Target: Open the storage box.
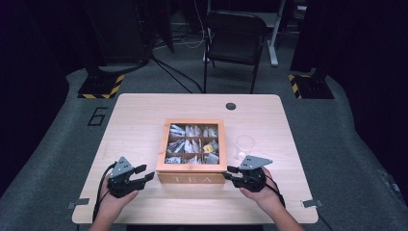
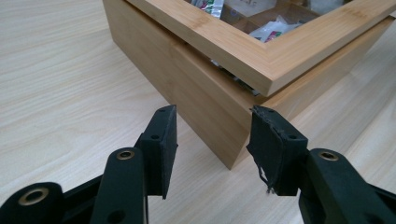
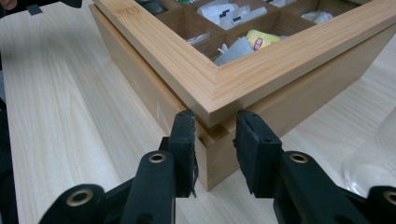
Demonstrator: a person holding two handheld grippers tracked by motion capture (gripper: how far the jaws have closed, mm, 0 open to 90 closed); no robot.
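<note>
Tongs, left: left gripper [image 1: 144,172] sits at the front-left corner of the tea box [image 2: 205,88]; jaws part-open and straddling that corner, pads not visibly pressing the wood.
Tongs, right: right gripper [image 3: 215,156] at the front-right corner, jaws narrower, one pad on each side of the corner just under the lid [image 3: 261,70]. Looks like contact or very near it; can't confirm a clamp, so I read it as not gripping.
Table: light wood tabletop [image 1: 139,115], dark round plug near the far edge.
Tea box: bamboo box near the table's middle, "TEA" on the front face toward the person. Closed; framed window lid lies flat on the base, seam visible at both corners.
Contents: sachets [image 1: 192,144] in a grid of compartments, seen through the lid; one yellow packet [image 3: 259,39] in the near-right cell.
Glass: clear cup [image 1: 244,146] just right of the box, close to the right gripper.
Step in hand: my read is bracing the box at both front corners, before opening the lid or shifting the box.
Next move: needs both pairs of pads seated square on the wood; if opening, catch the lid edge above the seam, not the base.
Risk: a sideways shove could knock the cup.
</note>
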